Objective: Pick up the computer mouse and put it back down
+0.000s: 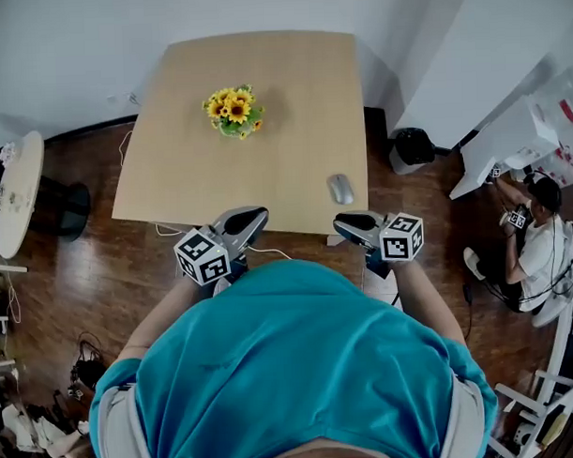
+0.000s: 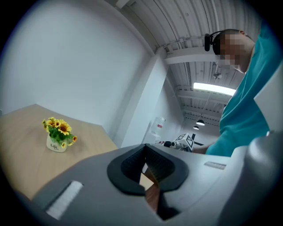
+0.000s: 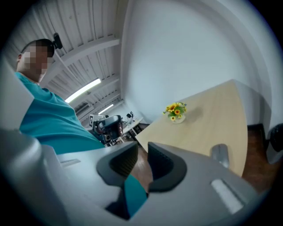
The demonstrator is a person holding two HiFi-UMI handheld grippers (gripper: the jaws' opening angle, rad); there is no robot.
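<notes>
The right claw held its jaws a narrow gap apart, empty, just off the near edge of the surface. The computer mouse lay on that surface just ahead of it, untouched. The left claw, further left, had its jaw tips together, empty.

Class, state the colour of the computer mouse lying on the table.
The computer mouse is silver-grey, clearest in the head view.

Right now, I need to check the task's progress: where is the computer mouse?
In the head view, the computer mouse lies on the table near its front right edge, just beyond the right tongs, with the sunflower pot farther back left.
</notes>
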